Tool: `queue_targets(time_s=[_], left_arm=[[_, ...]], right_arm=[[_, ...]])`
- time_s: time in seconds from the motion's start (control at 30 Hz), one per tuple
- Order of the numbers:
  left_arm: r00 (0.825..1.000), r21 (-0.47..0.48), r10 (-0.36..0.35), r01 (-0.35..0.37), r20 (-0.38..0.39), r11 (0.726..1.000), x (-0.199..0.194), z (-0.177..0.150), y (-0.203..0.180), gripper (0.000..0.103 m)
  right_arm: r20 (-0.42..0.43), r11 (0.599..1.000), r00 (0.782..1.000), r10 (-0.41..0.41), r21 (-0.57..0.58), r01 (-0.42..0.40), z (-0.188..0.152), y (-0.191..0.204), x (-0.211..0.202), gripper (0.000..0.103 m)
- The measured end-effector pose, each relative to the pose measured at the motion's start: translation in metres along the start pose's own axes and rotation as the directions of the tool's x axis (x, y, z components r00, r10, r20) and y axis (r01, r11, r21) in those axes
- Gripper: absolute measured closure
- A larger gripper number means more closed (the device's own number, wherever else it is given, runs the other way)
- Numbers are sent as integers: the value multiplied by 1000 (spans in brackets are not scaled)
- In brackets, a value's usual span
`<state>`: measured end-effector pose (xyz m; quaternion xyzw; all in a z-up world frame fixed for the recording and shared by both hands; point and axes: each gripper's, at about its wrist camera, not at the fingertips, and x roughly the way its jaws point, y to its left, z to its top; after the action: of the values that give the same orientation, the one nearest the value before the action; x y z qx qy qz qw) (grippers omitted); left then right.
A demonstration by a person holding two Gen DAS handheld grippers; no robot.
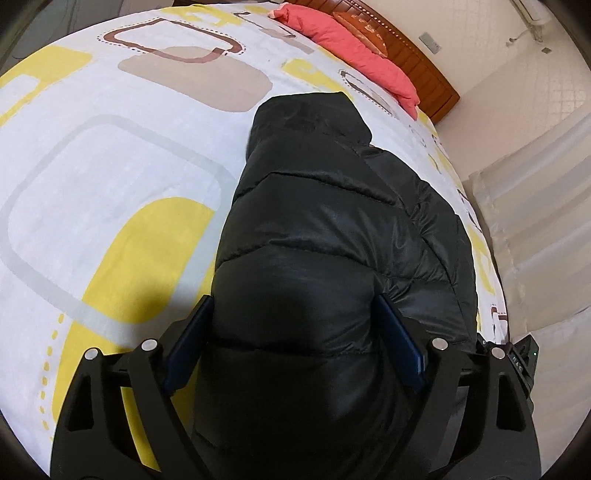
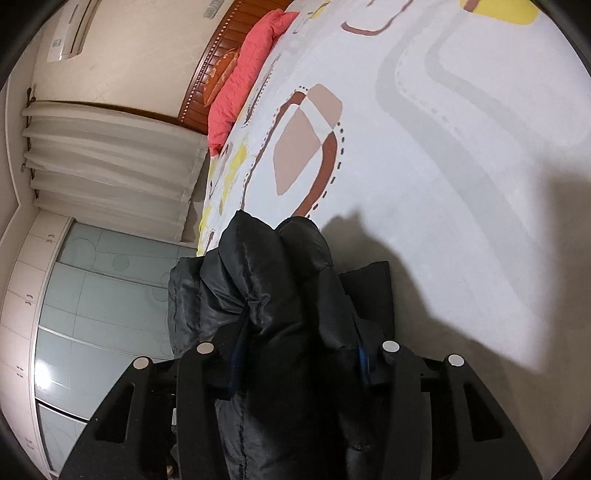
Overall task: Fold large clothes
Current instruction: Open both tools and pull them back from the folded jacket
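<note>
A black puffer jacket (image 1: pixel 332 206) lies lengthwise on the bed, its hood (image 1: pixel 306 118) at the far end. My left gripper (image 1: pixel 295 306) has its blue-padded fingers (image 1: pixel 397 332) on either side of the jacket's thick near end, which bulges between them. In the right wrist view, my right gripper (image 2: pixel 299 332) is shut on a bunched fold of the jacket (image 2: pixel 273 273) and holds it lifted above the bed. The fabric hides most of both right fingers. A black edge of the other gripper (image 2: pixel 373 288) shows behind.
The bed sheet (image 1: pixel 110 184) is white with yellow, brown and grey shapes. A coral quilt (image 1: pixel 351 48) and an orange pillow (image 1: pixel 362 29) lie at the wooden headboard (image 1: pixel 424 66). White curtains (image 2: pixel 110 162) and a glass-door wardrobe (image 2: pixel 103 314) stand beside the bed.
</note>
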<state>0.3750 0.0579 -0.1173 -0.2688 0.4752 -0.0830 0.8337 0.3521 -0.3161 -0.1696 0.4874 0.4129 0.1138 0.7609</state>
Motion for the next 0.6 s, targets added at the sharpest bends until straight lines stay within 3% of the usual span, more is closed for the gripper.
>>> queue_targets(time_s=[0.3, 0.6], left_arm=[[988, 131, 110, -124, 106, 984, -53, -33, -16, 13], [954, 245, 227, -272, 197, 930, -101, -92, -34, 13]], right_arm=[[99, 970, 984, -145, -184, 161, -37, 40, -53, 48], [182, 875, 940, -290, -346, 337, -123, 76, -96, 48]])
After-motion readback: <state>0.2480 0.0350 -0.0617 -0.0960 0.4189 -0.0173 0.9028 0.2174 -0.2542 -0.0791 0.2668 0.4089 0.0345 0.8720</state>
